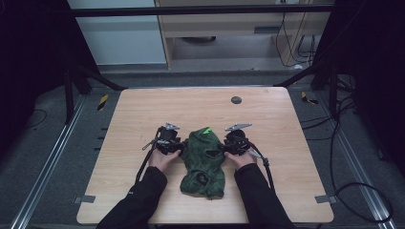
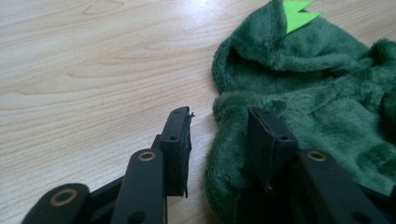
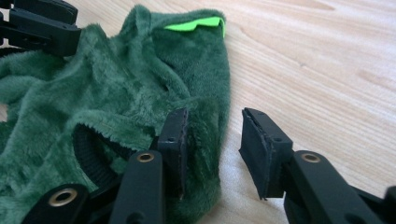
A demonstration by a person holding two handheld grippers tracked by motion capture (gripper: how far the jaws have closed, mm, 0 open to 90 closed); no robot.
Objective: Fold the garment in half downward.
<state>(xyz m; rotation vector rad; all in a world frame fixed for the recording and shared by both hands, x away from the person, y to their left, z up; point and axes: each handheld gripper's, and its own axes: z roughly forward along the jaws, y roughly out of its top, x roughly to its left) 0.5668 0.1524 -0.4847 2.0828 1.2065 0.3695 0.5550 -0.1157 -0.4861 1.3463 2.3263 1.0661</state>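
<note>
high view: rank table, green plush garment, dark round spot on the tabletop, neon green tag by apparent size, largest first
1. Table
2. Green plush garment
3. Dark round spot
4. Neon green tag
The last two look close in size, so that order is unsure.

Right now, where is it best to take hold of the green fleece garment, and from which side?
Probably at the two side edges of the green fleece garment, one gripper from each side. The left gripper and the right gripper are open and already straddle those folded edges, which give thick fabric to pinch.
</note>
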